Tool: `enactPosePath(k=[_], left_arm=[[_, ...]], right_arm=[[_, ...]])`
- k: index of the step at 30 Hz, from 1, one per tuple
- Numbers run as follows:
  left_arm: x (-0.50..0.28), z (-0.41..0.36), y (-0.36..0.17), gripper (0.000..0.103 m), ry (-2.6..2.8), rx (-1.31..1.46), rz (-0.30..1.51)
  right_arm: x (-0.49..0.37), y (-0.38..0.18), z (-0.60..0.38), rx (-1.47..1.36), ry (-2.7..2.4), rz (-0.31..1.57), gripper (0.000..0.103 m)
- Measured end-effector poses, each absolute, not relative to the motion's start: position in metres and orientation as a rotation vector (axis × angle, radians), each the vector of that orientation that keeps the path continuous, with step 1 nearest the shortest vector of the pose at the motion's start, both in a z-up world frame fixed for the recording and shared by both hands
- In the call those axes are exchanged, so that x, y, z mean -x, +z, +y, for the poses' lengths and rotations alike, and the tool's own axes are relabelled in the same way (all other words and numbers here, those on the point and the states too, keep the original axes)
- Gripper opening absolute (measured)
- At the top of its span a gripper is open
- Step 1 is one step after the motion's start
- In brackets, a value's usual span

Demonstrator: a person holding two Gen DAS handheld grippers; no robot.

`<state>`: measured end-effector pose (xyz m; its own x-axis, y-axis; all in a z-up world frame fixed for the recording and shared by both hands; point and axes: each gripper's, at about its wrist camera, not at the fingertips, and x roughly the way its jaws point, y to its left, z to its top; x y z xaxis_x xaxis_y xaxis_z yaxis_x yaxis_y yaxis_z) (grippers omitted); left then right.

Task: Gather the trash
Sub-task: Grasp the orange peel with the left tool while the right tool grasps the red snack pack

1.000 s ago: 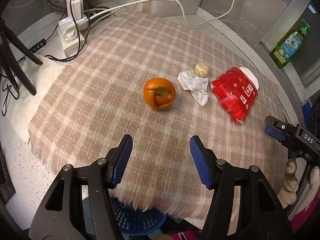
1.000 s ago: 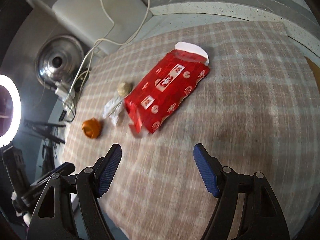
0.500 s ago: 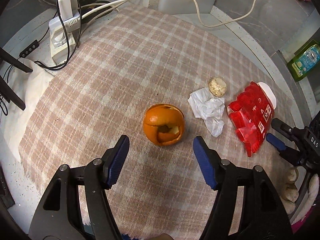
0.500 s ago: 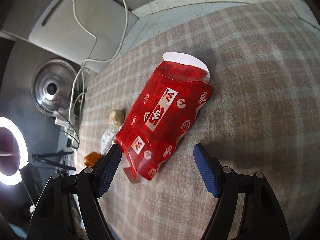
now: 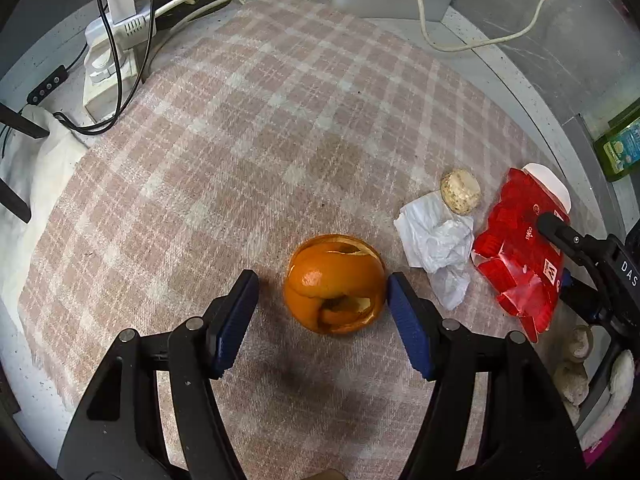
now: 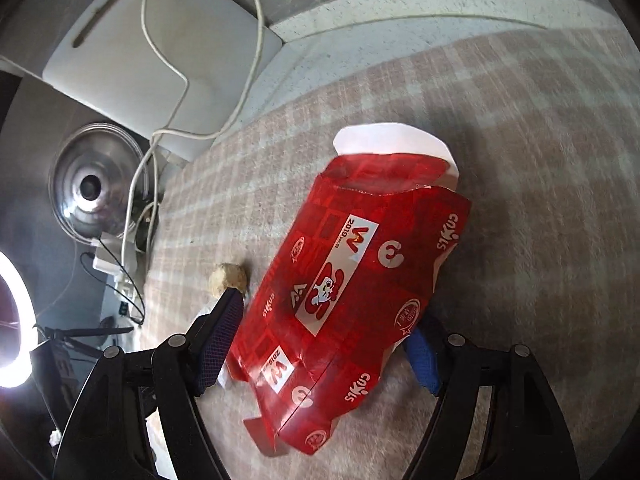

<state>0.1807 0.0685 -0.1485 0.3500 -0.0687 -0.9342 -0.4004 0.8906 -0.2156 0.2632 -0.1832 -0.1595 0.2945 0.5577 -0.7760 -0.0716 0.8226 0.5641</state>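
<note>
Left gripper [image 5: 322,296] released, jaws wide, having just been opening; it hangs steeply over the checked cloth [image 5: 280,128] on the table [image 5: 492,80]. Orange peel [image 5: 335,284] sits between the jaws: right pad at the peel's edge, possibly touching, left pad clear of it with a gap. Peel rests on the cloth, not lifted. To the peel's right, a crumpled tissue [image 5: 436,244], with a small beige ball [image 5: 460,191] at its far corner, then the red box [image 5: 516,256], flattened. Right gripper [image 6: 320,332] also released, jaws wide and straddling the near end of the red box [image 6: 360,280]; pads stand beside the box's sides, contact cannot be told. Box lies flat on the cloth, white flap at the far end. Beige ball [image 6: 228,278] just beyond the left pad. Cables [image 5: 440,36] and a power strip [image 5: 116,52] at the table's far edge.
</note>
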Motion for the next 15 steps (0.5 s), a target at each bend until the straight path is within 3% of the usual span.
enactPosePath(k=[3,5,7,11,12,15], left_arm=[[-0.183,0.069,-0.151,0.068,0.229,0.449,1.207],[-0.184,0.067,-0.152,0.068,0.229,0.439,1.207],[-0.186,0.065,-0.153,0.068,0.223,0.425,1.207],[-0.191,0.062,-0.153,0.052,0.212,0.401,1.211],[-0.192,0.062,-0.153,0.05,0.209,0.402,1.21],[-0.193,0.061,-0.153,0.048,0.208,0.4,1.208]], right_arm=[[-0.269,-0.16,-0.18,-0.461,0.442,1.211,0.073],[-0.273,-0.161,-0.179,-0.448,0.432,1.22,0.066],[-0.275,-0.162,-0.177,-0.434,0.447,1.236,0.047],[-0.274,-0.163,-0.178,-0.467,0.484,1.246,0.035],[-0.273,-0.161,-0.177,-0.465,0.493,1.244,0.029],[-0.269,-0.153,-0.174,-0.438,0.501,1.233,0.024]])
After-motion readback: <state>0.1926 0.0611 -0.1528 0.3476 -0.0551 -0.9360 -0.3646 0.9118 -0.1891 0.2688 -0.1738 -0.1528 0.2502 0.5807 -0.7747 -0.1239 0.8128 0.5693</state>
